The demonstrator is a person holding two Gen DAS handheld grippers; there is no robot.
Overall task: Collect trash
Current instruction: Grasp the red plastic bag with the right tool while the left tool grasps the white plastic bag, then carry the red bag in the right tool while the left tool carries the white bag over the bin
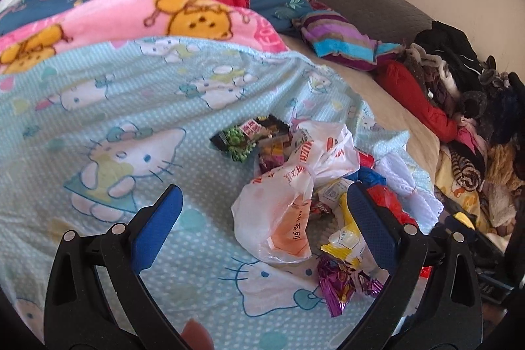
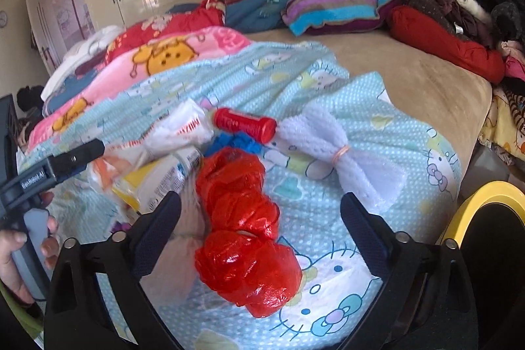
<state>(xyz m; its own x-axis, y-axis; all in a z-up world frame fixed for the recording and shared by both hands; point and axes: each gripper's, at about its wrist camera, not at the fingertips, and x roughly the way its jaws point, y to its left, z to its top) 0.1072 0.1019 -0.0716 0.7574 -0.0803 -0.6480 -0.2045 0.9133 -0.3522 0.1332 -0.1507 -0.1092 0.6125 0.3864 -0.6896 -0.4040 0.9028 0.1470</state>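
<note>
Lying on a pale blue cartoon-cat blanket (image 1: 98, 127), the trash forms one loose heap: a white plastic bag (image 1: 279, 202) with orange print, a green snack packet (image 1: 239, 141), a yellow wrapper (image 1: 344, 238) and a purple foil wrapper (image 1: 341, 281). The left gripper (image 1: 262, 212) hangs over the heap, jaws spread wide, gripping nothing. The right gripper (image 2: 261, 218) is likewise wide apart, a crumpled red plastic bag (image 2: 246, 245) between its fingers but untouched. A red cylinder (image 2: 244, 123) and a tied white cloth (image 2: 331, 150) lie just beyond. Heaped clothes (image 2: 459, 9) crowd the bed's far side.
</note>
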